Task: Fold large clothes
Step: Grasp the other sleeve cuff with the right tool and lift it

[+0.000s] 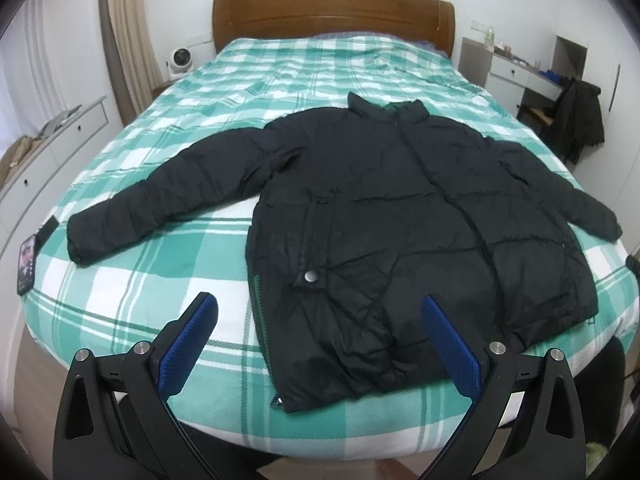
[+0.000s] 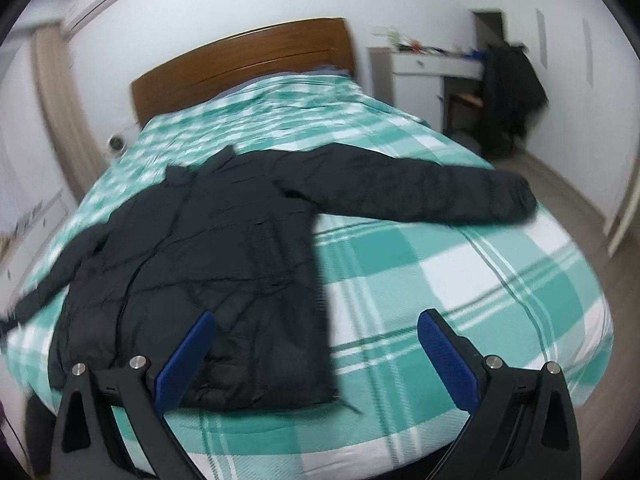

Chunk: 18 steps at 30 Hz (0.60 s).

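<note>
While jacket (image 1: 400,208) lies flat on bed (image 1: 168,280) (no legible labels) | both hand-held grippers (image 1: 318,312) (image 2: 316,326) wide open, empty

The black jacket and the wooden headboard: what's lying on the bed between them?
Only bare green-and-white checked bedding lies between the jacket collar and the headboard; the left wrist view shows it best.

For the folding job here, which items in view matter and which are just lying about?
In the job: black puffer jacket spread flat on the bed; left tongs and right tongs, both open and empty.

Lying about: small fan, dark garment on the chair, desk clutter.
</note>
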{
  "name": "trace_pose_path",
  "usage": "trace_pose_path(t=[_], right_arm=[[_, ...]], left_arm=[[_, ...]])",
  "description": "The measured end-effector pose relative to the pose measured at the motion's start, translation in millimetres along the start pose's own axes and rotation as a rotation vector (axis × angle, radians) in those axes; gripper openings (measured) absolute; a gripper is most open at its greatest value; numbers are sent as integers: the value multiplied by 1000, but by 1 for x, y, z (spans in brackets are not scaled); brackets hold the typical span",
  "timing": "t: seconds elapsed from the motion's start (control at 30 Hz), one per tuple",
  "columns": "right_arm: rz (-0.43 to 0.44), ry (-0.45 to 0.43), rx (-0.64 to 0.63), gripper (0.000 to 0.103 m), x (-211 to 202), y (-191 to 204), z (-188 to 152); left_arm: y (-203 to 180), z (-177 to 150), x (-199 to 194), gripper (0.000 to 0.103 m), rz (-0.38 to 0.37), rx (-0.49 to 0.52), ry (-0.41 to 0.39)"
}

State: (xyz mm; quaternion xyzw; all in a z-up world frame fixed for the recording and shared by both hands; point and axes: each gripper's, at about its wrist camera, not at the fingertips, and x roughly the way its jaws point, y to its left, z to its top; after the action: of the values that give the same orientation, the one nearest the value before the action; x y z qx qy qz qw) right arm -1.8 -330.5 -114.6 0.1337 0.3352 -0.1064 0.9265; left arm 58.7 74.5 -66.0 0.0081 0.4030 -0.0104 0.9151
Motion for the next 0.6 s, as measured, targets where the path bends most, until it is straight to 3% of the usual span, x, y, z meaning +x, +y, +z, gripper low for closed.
trace_pose_path(t=[0.27, 0.4, 0.6], right_arm=[[-13, -31, 271, 103, 33, -118, 41], [1, 13, 430, 103, 82, -187, 71], [29, 51, 704, 100, 158, -256, 90]], left_arm=[[-18, 9, 2, 101, -12, 32, 12], [-27, 16, 1, 101, 2, 52, -2], [-27, 21, 3, 101, -8, 22, 20]])
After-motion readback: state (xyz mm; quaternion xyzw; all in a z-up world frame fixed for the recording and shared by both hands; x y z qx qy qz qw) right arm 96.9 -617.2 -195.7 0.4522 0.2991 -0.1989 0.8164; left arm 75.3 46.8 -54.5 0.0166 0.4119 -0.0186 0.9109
